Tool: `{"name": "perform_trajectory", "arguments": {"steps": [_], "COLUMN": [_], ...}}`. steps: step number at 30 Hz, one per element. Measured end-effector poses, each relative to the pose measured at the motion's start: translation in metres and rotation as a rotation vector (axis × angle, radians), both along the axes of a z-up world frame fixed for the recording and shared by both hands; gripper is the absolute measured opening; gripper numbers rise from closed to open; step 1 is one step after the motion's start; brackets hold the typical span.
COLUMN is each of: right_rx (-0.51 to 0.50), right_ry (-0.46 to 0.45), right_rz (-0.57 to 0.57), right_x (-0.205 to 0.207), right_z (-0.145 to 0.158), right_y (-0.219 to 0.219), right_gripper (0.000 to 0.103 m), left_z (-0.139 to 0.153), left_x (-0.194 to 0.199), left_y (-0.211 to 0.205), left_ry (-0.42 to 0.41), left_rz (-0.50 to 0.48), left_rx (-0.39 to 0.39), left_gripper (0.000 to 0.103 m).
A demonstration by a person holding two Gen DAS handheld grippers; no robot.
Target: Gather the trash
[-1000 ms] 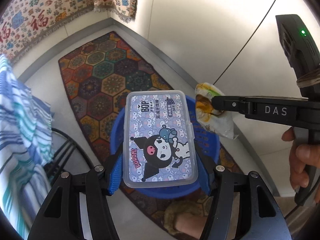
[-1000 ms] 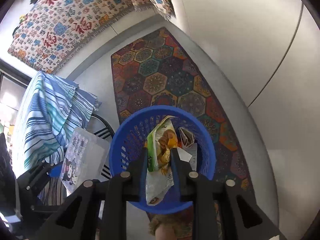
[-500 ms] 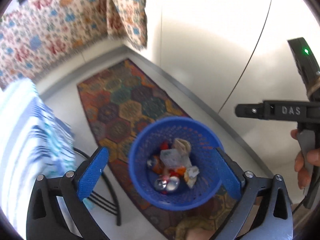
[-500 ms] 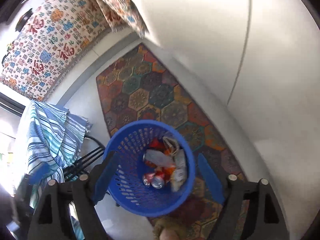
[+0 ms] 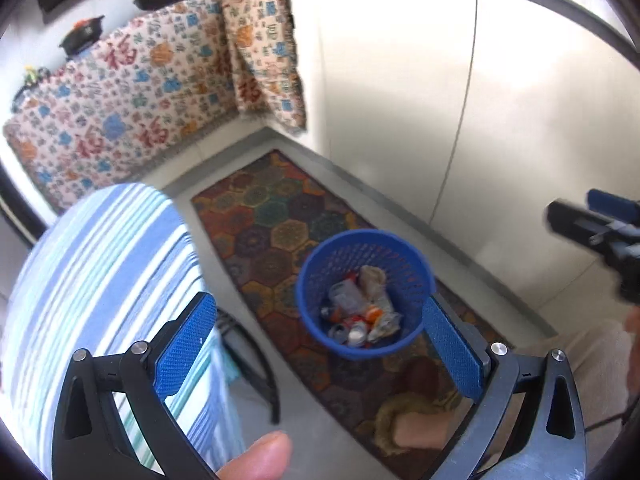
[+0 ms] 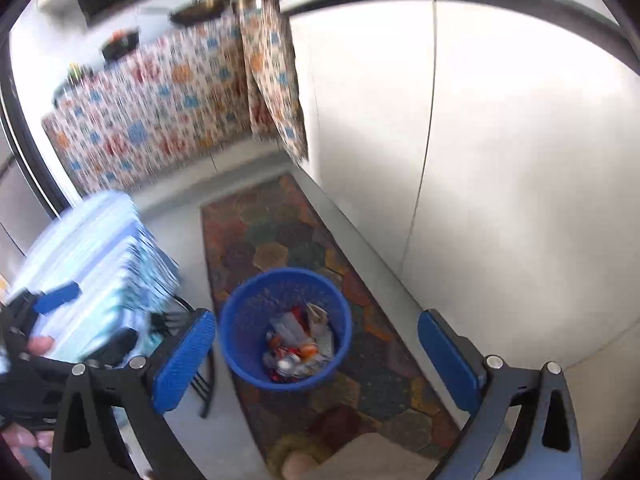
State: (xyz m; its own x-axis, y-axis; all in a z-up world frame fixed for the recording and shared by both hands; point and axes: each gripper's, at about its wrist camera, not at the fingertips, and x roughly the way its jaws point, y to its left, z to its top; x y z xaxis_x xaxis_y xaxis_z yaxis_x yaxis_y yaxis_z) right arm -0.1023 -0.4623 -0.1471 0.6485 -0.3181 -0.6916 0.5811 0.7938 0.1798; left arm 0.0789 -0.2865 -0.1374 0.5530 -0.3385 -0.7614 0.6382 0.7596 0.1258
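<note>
Blue mesh wastebasket (image 5: 366,292) holds the dropped trash (image 5: 360,312); left claw (image 5: 320,344) and right claw (image 6: 316,356), jaws just opened, gape empty above it, so fetching more litter probably comes next.

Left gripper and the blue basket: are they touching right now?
Apart. In the left wrist view the left gripper hangs open above the blue basket on the rug; its blue pads only frame it, both empty.
</note>
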Motion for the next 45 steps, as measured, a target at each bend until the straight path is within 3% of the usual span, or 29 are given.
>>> {"name": "perform_trajectory", "arguments": {"steps": [3,5,9,15,24,45], "right_rx": [0.122,0.135,0.075,0.009,-0.053,-0.037], "right_ry": [-0.076,-0.056,0.067,0.126,0.142,0.156], "right_rz": [0.011,0.025,0.031,0.021,-0.001,0.018], "right_x": [-0.02,-0.023,-0.021,-0.03,-0.04,-0.038], "right_z": [0.001,0.002,0.007,0.02,0.036,0.036], "right_y": [-0.002,0.004,0.031,0.068,0.086,0.086], "right_gripper": [0.103,0.103,0.103,0.103,0.103,0.103], "left_z": [0.005,0.007,0.019,0.028,0.029,0.026], "left_x": [-0.012,-0.013,-0.014,-0.016,-0.018,-0.018], "left_y": [0.01,0.019,0.034,0.043,0.052,0.054], "left_ry": [-0.023,0.02,0.076,0.073,0.085,0.101], "left_rz": [0.011,0.008,0.01,0.024,0.027,0.025], "left_rx": [0.018,-0.014,-0.054,-0.07,-0.105,-0.097], "left_gripper": [0.103,0.103,0.103,0.103,0.103,0.102]}}
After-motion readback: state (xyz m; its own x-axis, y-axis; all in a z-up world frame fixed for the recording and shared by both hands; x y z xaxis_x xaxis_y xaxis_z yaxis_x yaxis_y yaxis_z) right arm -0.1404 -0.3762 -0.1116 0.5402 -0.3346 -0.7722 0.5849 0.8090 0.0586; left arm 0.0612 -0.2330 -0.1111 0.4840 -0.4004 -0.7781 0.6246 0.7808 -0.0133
